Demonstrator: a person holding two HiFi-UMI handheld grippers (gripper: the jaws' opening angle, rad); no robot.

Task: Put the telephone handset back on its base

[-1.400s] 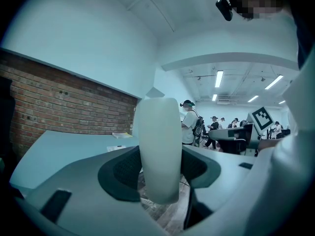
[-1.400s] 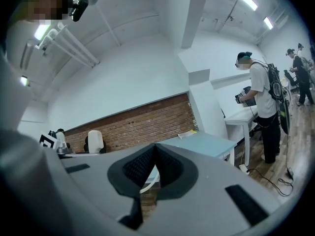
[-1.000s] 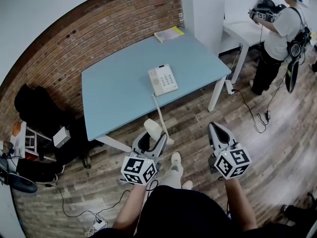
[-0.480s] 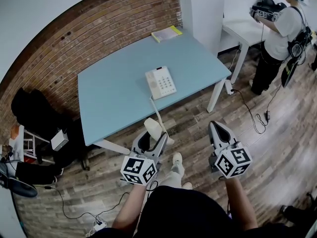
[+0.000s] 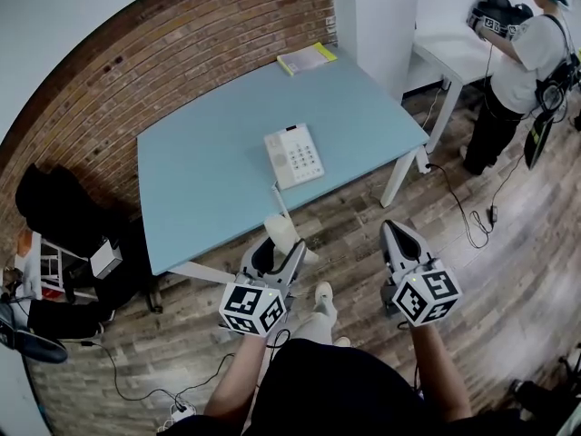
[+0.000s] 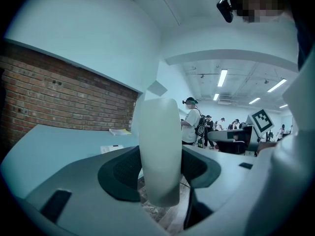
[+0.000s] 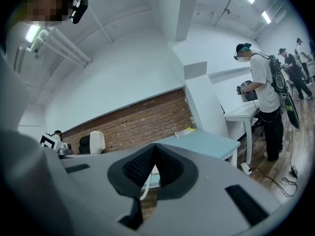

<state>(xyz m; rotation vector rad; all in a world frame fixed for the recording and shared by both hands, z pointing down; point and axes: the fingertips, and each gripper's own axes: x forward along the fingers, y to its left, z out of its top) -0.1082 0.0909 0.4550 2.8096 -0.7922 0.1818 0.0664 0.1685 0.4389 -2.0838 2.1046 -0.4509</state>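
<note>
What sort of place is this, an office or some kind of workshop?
Most likely an office or lab workroom. A blue table with a desk telephone stands beside a brick wall, ceiling strip lights run overhead, and another person wearing gear stands at a white desk nearby.

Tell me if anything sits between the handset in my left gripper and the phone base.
Nothing visible does. The left gripper holds the handset just short of the blue table; only bare tabletop and the handset's own cord lie between it and the base. The yellow book sits at the far corner, well aside.
</note>
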